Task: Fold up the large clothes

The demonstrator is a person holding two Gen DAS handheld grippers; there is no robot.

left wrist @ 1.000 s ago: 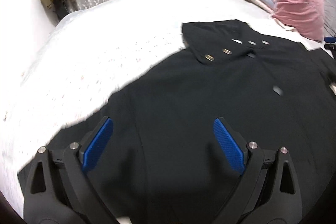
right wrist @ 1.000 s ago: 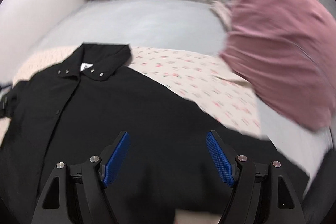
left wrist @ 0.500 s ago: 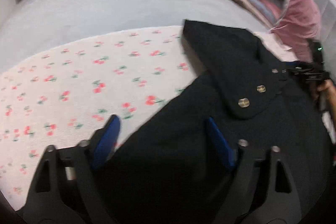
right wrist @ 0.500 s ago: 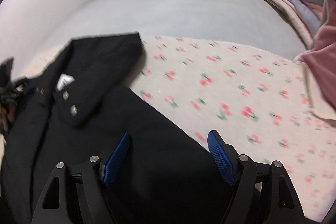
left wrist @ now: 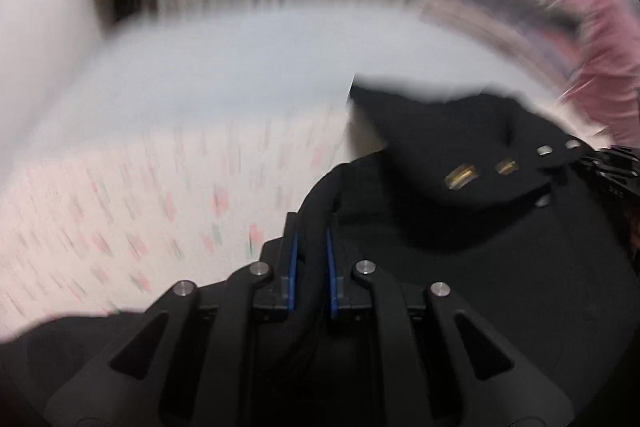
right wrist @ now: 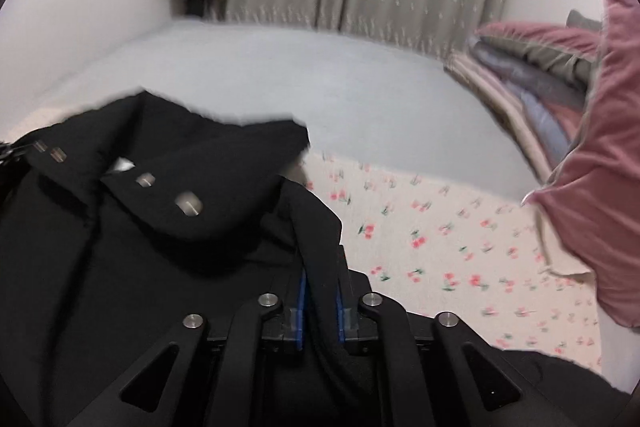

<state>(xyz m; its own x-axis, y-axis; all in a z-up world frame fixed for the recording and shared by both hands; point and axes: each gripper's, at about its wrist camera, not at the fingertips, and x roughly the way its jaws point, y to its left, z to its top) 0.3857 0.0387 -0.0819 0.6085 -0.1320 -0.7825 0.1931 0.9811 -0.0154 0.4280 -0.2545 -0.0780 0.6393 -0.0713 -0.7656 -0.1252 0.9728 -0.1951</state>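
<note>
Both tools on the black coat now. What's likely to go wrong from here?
1. Left tool and right tool are closing on narrow ridges of the black coat; a thin bite may slip on lifting.
2. The collar flap is already rumpled and may fold in crooked.

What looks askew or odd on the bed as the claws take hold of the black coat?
Nothing damaged or spilled. The black coat bunches into a raised ridge inside each closing claw, left claw and right claw, expected for a pinch. Its collar lies rumpled.
</note>
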